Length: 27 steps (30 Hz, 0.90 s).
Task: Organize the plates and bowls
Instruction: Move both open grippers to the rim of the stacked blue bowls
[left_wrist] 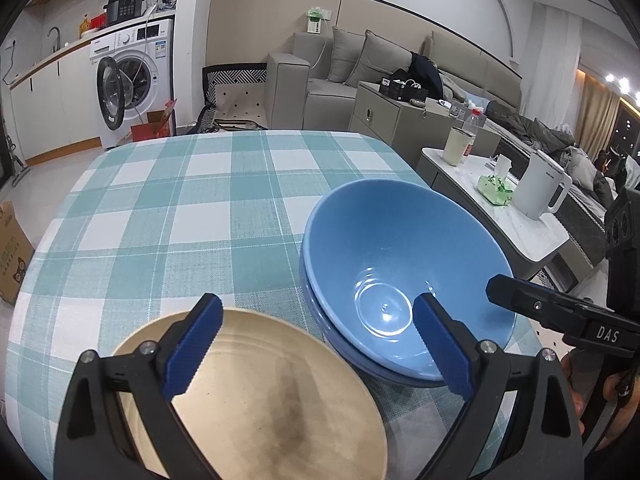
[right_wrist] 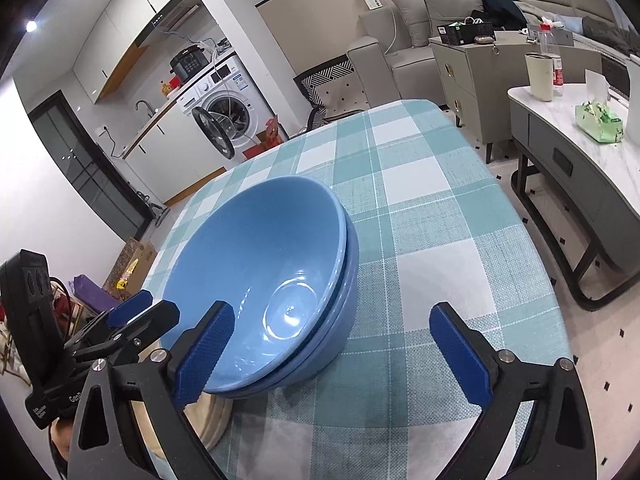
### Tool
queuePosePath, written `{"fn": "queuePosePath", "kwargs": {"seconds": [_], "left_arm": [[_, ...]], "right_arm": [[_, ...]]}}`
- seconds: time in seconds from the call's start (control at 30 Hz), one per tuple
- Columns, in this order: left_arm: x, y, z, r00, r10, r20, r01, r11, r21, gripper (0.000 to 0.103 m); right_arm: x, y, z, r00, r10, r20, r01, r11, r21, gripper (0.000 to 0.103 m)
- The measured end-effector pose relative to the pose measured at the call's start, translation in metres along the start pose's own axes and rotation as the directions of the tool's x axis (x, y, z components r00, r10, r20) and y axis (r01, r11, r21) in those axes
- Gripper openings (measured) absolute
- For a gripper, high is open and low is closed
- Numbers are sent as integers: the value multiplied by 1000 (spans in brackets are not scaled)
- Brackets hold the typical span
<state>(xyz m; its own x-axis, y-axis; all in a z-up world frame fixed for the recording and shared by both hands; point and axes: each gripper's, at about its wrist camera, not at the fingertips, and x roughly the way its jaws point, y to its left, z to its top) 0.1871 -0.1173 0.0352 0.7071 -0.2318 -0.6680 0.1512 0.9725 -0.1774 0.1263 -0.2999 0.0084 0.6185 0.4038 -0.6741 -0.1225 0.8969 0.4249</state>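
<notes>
On the table, covered by a teal-and-white checked cloth, two blue bowls sit nested one inside the other, upright, toward the right side of the near edge; the upper bowl is empty, with light glinting off its glazed bottom. Just beside the stack, to its left and nearer the edge, lies a beige plate, flat on the cloth; its rim appears to meet the base of the lower bowl, though contact cannot be confirmed.

Left gripper: jaws spread wide, nothing between the blue pads; the left finger hangs above the plate, the right finger stands in front of the near rim of the bowls; no pad presses on either item.

Right gripper: jaws likewise wide apart and released; its left finger is seen against the near rim of the bowl stack, its right finger over bare cloth; the stack lies mostly outside the gap, to the left. In the right wrist view only a sliver of the plate shows under the bowls.

Each gripper is visible at the border of the other's view, close alongside.

Beyond the table: a washing machine with its door open, a grey sofa, and a low side table carrying a white kettle and a cup.
</notes>
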Motion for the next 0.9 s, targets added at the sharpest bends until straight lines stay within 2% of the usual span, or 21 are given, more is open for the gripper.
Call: {"fn": "queuePosePath", "kwargs": {"seconds": [0.2,0.47,0.6,0.67,0.77,0.9], "left_arm": [[5,4,1,999,-42,-6,41,998,-56,96],[10,0,0,996,-87,-16,86,995,-59,93],[12,1,1,993,-114,-31,112,992,-65,79],[13,1,0,992,-122,-38,119,991,-68,66],[16,1,0,990,-129,-49,125,989,-72,57],[18,0,-1,989,-133,-60,128,989,-71,49]], "right_arm": [[4,-6,0,999,41,-11,-41,998,43,82],[11,-5,-2,998,62,-21,-60,997,57,75],[12,-5,-2,997,76,-22,-74,995,66,72],[12,-4,-3,996,81,-23,-79,995,65,70],[13,-2,-3,996,86,-24,-85,994,62,65],[16,-2,-4,995,92,-34,-89,994,63,56]]}}
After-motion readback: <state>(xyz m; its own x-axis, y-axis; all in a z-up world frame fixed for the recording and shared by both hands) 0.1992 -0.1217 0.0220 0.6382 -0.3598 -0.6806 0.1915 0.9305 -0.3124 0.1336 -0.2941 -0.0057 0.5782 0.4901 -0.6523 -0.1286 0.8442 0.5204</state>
